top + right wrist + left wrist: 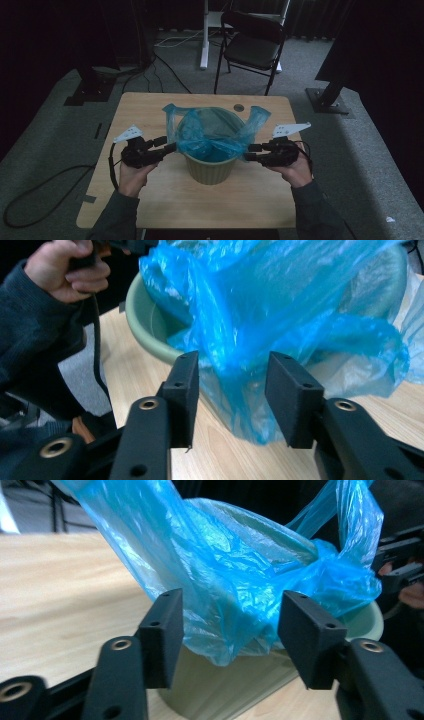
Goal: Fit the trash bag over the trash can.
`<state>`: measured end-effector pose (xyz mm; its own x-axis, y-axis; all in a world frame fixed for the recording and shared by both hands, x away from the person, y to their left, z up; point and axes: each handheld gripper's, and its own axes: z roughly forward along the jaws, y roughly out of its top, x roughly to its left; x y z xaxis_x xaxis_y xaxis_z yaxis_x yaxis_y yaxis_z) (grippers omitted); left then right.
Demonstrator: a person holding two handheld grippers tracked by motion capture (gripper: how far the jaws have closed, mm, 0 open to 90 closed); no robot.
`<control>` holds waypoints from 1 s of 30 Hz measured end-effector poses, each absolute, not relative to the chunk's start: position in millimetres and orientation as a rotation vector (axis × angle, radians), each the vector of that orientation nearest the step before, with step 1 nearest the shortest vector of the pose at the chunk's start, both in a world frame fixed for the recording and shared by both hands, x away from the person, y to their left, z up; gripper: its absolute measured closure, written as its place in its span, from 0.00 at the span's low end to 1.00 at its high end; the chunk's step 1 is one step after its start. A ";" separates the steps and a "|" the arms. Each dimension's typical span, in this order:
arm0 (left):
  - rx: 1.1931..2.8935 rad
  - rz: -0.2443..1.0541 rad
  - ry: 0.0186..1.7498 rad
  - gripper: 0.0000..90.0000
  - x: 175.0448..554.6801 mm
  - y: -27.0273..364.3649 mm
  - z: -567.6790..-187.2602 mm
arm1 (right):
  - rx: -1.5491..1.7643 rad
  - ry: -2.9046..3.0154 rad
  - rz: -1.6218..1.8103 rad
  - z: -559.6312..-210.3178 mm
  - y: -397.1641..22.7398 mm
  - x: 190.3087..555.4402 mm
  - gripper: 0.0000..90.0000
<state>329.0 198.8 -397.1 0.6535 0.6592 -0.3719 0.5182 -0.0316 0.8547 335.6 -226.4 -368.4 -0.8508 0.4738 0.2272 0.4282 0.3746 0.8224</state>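
Lining bin: wooden table [150, 200] carries green bin [212, 170] at centre, blue bag [212, 132] draped inside, film spilling over rim at 9 and 3 o'clock. Left gripper [170, 146] and right gripper [250, 151] flank rim, jaws apart, film hanging between pads unpinched. Likely best: re-pinch lower, pull hem evenly down both sides.

Black two-jaw grippers, grey three-cornered top plates, black cables; dark sleeves [116, 215].
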 end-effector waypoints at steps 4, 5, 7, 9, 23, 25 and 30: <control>1.680 0.108 0.963 0.52 334.7 194.9 -401.4 | 0.867 2.552 1.529 -367.8 -224.1 338.5 0.61; 1.664 0.101 0.947 0.52 334.5 194.5 -401.6 | 0.875 2.547 1.542 -367.8 -223.5 339.7 0.62; 1.663 0.115 0.942 0.66 332.0 193.6 -400.2 | 0.903 2.530 1.573 -367.9 -222.4 342.5 0.72; 1.676 0.125 0.927 0.77 329.0 192.6 -400.0 | 0.908 2.540 1.588 -368.9 -222.4 343.4 0.88; 1.696 0.140 0.896 1.00 314.0 186.0 -408.7 | 0.895 2.584 1.617 -379.5 -224.6 336.4 1.00; 1.688 0.163 0.905 1.00 314.0 188.1 -406.9 | 0.899 2.587 1.620 -380.1 -225.3 337.2 1.00; 1.645 0.200 0.960 0.72 322.2 199.6 -402.3 | 0.890 2.590 1.618 -379.6 -225.3 337.2 1.00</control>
<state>322.2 199.6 -402.3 0.6496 0.6739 -0.3520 0.4777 -0.0016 0.8785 337.2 -225.3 -379.6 -0.8427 0.4355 0.3166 0.4755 0.3262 0.8170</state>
